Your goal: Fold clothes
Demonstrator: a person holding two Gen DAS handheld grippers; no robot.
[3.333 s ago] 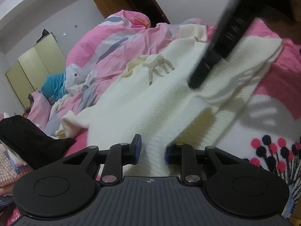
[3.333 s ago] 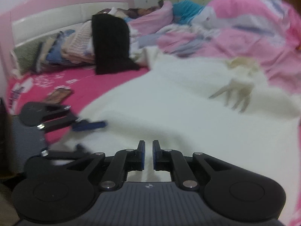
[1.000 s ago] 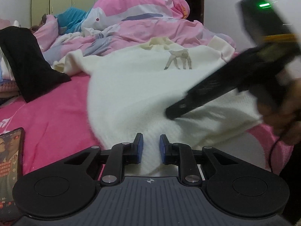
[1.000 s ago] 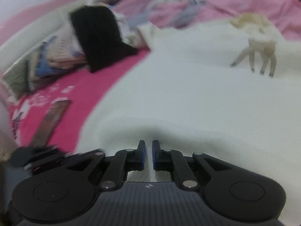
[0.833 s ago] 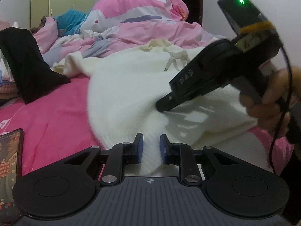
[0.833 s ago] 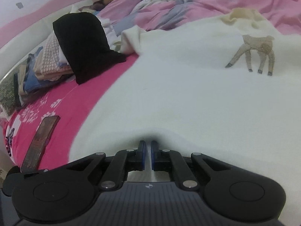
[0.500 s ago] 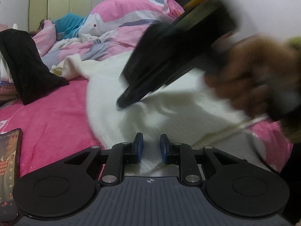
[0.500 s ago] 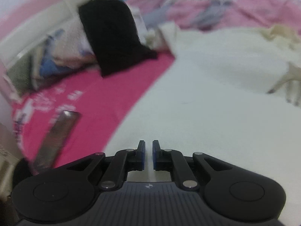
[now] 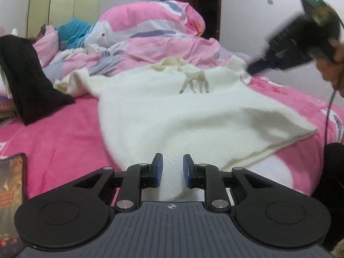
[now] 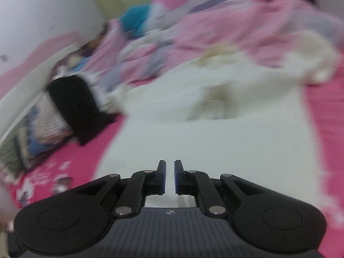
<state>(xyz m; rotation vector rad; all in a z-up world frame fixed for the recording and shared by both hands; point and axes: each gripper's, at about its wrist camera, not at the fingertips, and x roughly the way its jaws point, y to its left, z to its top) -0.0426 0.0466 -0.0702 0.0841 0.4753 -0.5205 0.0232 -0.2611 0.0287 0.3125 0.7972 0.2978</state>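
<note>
Cream knit sweater (image 9: 163, 116) is spread flat across the pink bed (image 9: 64, 133), its near hem pinched in the left gripper (image 9: 172, 168) as an anchor. Nothing is held by the right gripper (image 10: 169, 176), its jaws nearly closed, empty.

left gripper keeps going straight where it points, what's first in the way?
The cream sweater: the left gripper is already shut on its near hem, so more of the same knit lies ahead.
</note>
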